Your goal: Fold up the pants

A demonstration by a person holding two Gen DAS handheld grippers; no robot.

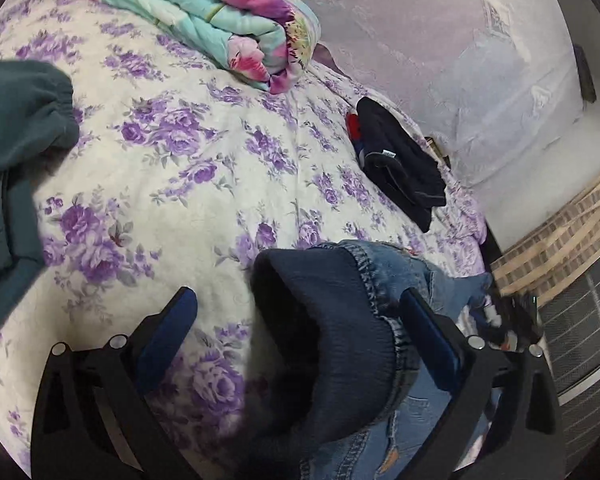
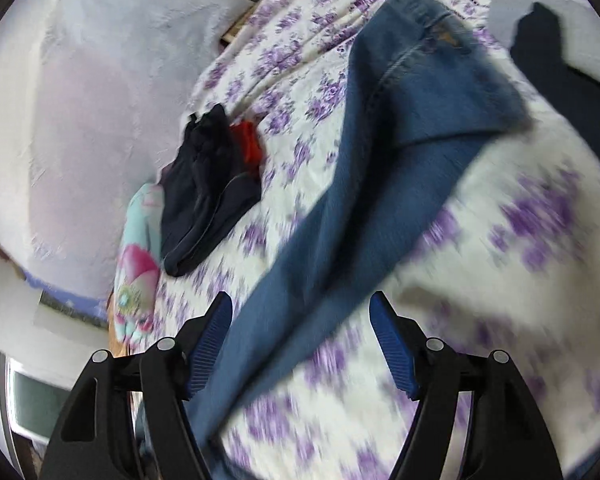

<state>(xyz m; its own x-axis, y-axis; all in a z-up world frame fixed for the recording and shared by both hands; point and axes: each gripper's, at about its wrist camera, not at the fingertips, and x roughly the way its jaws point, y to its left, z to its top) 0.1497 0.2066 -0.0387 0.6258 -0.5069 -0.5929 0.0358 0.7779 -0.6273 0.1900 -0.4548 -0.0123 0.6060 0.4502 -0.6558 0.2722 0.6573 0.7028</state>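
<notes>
Blue jeans lie across a bed with a purple-flowered cover; one leg runs from the waist at the top right down between my right gripper's fingers. My right gripper is open, its blue pads on either side of the leg. In the left wrist view the jeans' dark ribbed waistband stands bunched between the fingers of my left gripper, which is open around it. The left gripper's body shows as a dark shape in the right wrist view.
A folded dark garment with a red piece lies near the bed's far edge by the wall. A rolled floral quilt sits at the head of the bed. A teal garment hangs at the left.
</notes>
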